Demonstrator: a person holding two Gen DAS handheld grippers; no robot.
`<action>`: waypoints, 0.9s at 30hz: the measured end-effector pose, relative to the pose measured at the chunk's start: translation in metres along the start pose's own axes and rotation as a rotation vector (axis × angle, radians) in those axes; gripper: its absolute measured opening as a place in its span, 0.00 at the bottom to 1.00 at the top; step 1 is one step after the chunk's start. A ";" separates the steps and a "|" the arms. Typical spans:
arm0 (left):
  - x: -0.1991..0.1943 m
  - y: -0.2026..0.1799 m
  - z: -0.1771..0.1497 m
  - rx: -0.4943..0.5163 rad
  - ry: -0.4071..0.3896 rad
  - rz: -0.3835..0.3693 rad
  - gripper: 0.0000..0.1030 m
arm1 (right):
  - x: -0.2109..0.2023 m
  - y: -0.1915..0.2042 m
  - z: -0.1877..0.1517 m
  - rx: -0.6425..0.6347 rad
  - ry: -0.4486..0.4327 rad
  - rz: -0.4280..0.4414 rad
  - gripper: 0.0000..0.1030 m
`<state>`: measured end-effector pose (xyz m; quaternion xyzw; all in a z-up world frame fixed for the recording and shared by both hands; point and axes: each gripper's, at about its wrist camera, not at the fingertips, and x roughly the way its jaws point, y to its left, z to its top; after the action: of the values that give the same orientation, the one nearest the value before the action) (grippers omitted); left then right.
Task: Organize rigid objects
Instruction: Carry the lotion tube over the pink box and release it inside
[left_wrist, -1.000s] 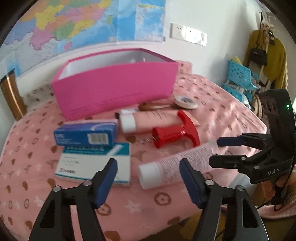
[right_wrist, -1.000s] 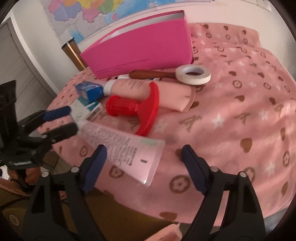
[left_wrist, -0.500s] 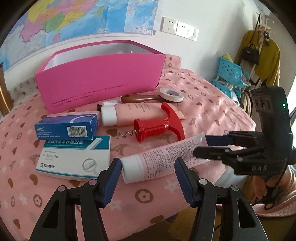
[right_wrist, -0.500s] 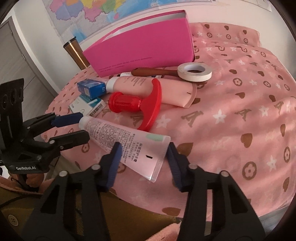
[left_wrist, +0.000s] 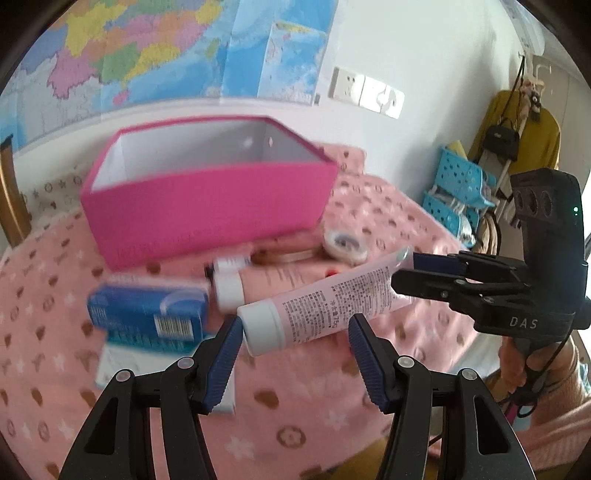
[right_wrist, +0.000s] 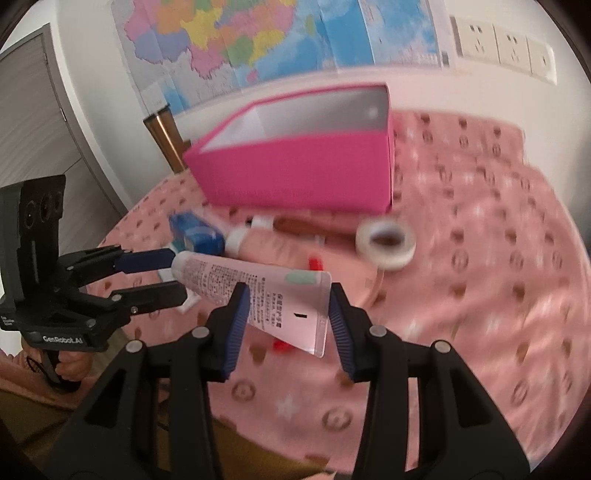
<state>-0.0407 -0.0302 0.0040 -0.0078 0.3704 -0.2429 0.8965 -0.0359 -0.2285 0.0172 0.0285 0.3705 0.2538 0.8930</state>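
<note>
A pink tube with a white cap (left_wrist: 325, 301) hangs in the air above the pink cloth, held at both ends. My left gripper (left_wrist: 295, 339) is shut on its cap end. My right gripper (right_wrist: 286, 310) is shut on its flat crimped end (right_wrist: 295, 306). The right gripper also shows in the left wrist view (left_wrist: 413, 273), and the left gripper in the right wrist view (right_wrist: 173, 273). The open pink box (left_wrist: 207, 214) stands behind on the table, also seen in the right wrist view (right_wrist: 303, 177).
On the cloth lie a second pink tube (left_wrist: 280, 277), a tape roll (right_wrist: 386, 243), a brown-handled tool (right_wrist: 306, 225), a blue carton (left_wrist: 147, 314) on a white carton (left_wrist: 110, 365), and a red corkscrew (right_wrist: 316, 264) partly hidden. A metal cup (right_wrist: 166, 140) stands left of the box.
Both grippers closed on the tube's ends and lifted it off the cloth. The views rose and now look further into the pink box.
</note>
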 end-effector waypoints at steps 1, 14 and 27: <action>0.000 0.001 0.006 0.000 -0.010 0.002 0.58 | 0.000 -0.001 0.011 -0.012 -0.018 -0.002 0.45; 0.016 0.035 0.115 -0.003 -0.139 0.070 0.58 | 0.023 -0.027 0.131 -0.064 -0.140 -0.021 0.45; 0.080 0.078 0.136 -0.104 -0.011 0.082 0.58 | 0.101 -0.062 0.161 -0.001 0.045 -0.043 0.46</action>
<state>0.1324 -0.0189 0.0349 -0.0403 0.3777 -0.1864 0.9061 0.1602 -0.2121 0.0532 0.0145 0.3910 0.2350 0.8898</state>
